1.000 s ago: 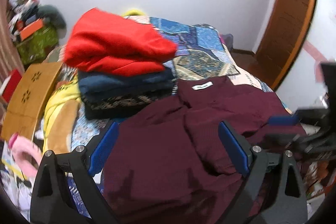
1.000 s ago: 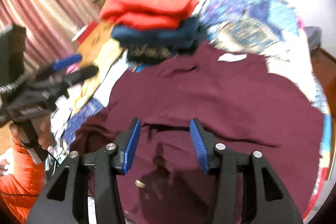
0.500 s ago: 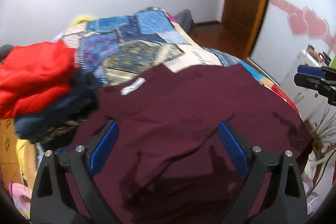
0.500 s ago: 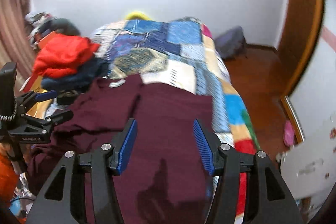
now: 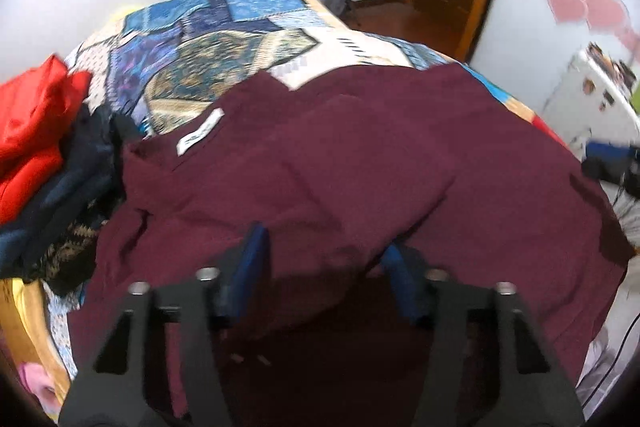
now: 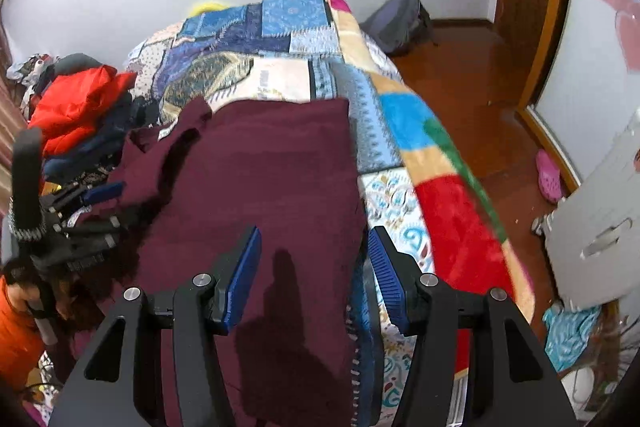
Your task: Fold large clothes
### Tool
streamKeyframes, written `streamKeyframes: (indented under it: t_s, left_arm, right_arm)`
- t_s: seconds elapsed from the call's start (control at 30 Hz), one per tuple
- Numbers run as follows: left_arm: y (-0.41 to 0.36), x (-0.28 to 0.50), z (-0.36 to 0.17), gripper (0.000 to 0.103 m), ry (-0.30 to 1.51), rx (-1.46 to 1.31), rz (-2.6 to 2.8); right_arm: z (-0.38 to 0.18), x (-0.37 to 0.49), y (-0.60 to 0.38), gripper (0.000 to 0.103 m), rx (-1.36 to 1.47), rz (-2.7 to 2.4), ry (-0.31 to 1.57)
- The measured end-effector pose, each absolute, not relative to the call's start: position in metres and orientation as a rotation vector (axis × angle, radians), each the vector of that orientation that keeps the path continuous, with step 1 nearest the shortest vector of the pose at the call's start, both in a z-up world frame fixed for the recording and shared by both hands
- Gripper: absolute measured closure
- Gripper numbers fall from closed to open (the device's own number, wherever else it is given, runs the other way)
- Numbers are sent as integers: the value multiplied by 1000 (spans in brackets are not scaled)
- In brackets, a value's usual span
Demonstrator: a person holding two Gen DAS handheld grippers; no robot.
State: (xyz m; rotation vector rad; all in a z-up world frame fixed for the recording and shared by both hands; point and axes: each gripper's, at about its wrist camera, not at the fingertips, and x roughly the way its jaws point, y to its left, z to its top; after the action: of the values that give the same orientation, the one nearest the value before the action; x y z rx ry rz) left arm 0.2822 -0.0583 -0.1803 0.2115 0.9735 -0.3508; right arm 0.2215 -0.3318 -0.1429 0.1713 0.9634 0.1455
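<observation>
The large maroon cloth garment (image 5: 360,163) lies lengthwise on the patchwork bedspread (image 5: 224,39), its white label (image 5: 199,137) toward the far wall. The left gripper (image 5: 324,259) is closing on a raised fold of it; the right gripper (image 6: 314,259) is spread over its edge.

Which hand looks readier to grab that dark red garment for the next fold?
Left, probably. The left tool is closing with a raised fold of the maroon garment between its fingers. The right tool hangs open over the garment's edge, gripping nothing.

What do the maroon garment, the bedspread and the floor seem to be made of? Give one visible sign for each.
Maroon garment: soft matte woven or knit cloth, probably cotton-like; it drapes and creases, with a sewn white label.
Bedspread: printed patchwork fabric, with a plusher, fleece-like striped edge; the exact fibre cannot be told.
Floor: glossy reddish-brown, likely polished wood or laminate; it reflects light.
</observation>
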Motion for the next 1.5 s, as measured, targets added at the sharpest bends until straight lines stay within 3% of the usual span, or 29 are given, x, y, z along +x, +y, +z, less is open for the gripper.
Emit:
streamKeyframes:
  t_s: [0.03, 0.1, 0.2, 0.47, 0.7, 1.03, 1.2, 1.5]
  left_arm:
    - [-53, 285, -182, 72, 990, 202, -343]
    - [-40, 291, -184, 94, 1021, 155, -354]
    - [-18, 290, -174, 98, 1003, 106, -327]
    - [67, 250, -95, 99, 783, -23, -181]
    - [143, 218, -75, 99, 727, -98, -25]
    - [206, 195, -151, 98, 918, -288, 39]
    - [215, 190, -194, 91, 1054, -323, 38]
    - [219, 172, -211, 85, 1107, -342, 23]
  right_arm:
    - [-146, 222, -332, 51, 171, 146, 971]
    - [-147, 223, -330, 51, 170, 146, 977]
    - [-144, 224, -328, 51, 173, 155, 966]
    - [-134, 232, -321, 51, 178, 151, 936]
    - [-138, 237, -308, 51, 216, 169, 952]
    - [-142, 235, -287, 51, 176, 188, 979]
    - [-143, 232, -284, 51, 157, 192, 989]
    - [-146, 233, -286, 51, 200, 182, 998]
